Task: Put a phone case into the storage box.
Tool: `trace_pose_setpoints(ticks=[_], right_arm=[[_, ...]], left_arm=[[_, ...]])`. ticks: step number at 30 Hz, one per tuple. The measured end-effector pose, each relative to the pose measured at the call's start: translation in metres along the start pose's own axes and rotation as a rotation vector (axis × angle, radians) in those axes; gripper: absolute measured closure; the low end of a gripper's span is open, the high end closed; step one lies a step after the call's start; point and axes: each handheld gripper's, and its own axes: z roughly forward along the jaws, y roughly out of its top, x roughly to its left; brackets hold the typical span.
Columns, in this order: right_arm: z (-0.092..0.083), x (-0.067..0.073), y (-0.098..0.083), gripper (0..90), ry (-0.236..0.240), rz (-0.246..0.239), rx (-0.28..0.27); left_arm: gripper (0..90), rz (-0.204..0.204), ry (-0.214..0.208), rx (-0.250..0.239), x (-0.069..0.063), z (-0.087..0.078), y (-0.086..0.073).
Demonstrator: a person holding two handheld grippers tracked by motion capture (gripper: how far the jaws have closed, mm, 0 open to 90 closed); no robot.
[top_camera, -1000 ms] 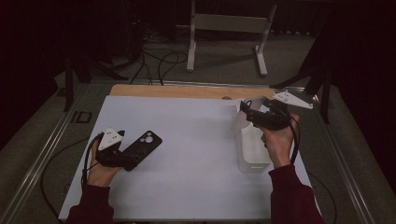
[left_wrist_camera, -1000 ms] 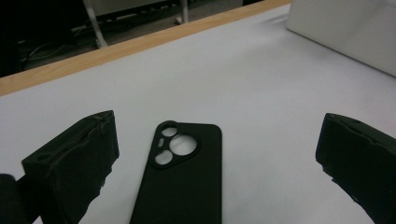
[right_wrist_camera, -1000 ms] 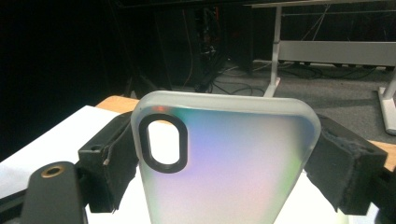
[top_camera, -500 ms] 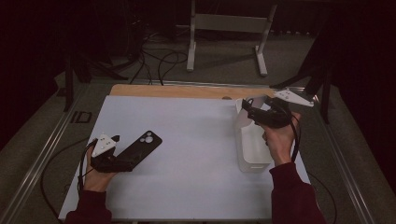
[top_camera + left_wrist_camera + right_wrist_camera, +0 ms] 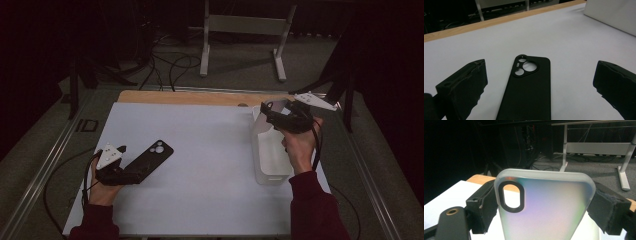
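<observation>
A black phone case (image 5: pixel 148 160) (image 5: pixel 529 90) lies flat on the white table, back up, its camera cutouts pointing away from me. My left gripper (image 5: pixel 131 172) (image 5: pixel 540 72) sits low at the case's near end, jaws wide apart on either side of it and not touching it. My right gripper (image 5: pixel 276 114) (image 5: pixel 544 205) is raised over the far end of a white bin (image 5: pixel 272 172). It is shut on a frosted translucent phone case (image 5: pixel 549 207) (image 5: pixel 260 122), held upright by its two long edges, with its oval camera hole at the upper left.
The white bin (image 5: pixel 614 15) stands along the table's right side. A wooden strip (image 5: pixel 190 97) runs along the table's far edge. Beyond it, a white desk frame (image 5: pixel 240 30) and loose cables (image 5: pixel 165 65) lie on the dark floor.
My left hand has drawn back slightly toward the near edge, along the black case. The right gripper with the frosted case has stayed in place.
</observation>
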Motion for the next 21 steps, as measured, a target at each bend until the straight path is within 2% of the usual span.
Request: trace_pose_setpoints(ticks=[21], right_arm=[[0.018, -0.005, 0.007, 16.6, -0.051, -0.015, 0.012]], left_arm=[[0.0, -0.011, 0.0, 0.001, 0.001, 0.001, -0.001]])
